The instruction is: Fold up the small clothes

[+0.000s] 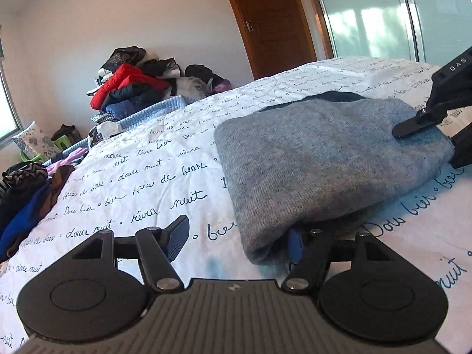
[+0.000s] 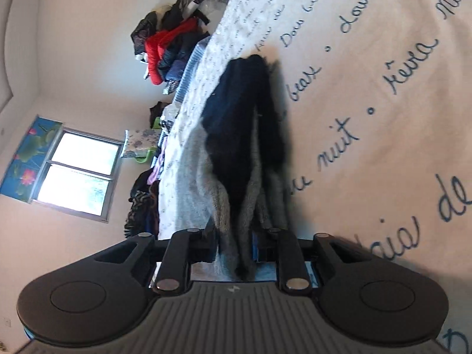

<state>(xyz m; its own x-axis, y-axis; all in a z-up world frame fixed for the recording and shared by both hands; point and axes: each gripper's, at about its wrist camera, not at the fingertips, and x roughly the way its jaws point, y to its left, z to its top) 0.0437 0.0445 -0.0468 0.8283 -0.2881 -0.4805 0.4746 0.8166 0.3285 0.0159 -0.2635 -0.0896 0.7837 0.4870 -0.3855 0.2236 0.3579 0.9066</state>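
A folded grey knit garment (image 1: 324, 153) with a dark inner layer lies on the white bedsheet (image 1: 132, 177) printed with script. My left gripper (image 1: 244, 233) is open at the garment's near corner. Its left finger (image 1: 178, 231) stands bare and clear of the cloth, and its right finger is tucked under the garment's edge. My right gripper (image 1: 427, 144) clamps the garment's right end, one finger on top and one below. In the right wrist view, which is rolled sideways, the grey and dark garment (image 2: 236, 147) fills the gap of the right gripper (image 2: 236, 243).
A pile of clothes with a red jacket (image 1: 129, 85) sits past the far edge of the bed. More loose clothes (image 1: 26, 200) lie at the bed's left side. A wooden door (image 1: 274, 23) and a glass sliding door (image 1: 368, 14) stand behind.
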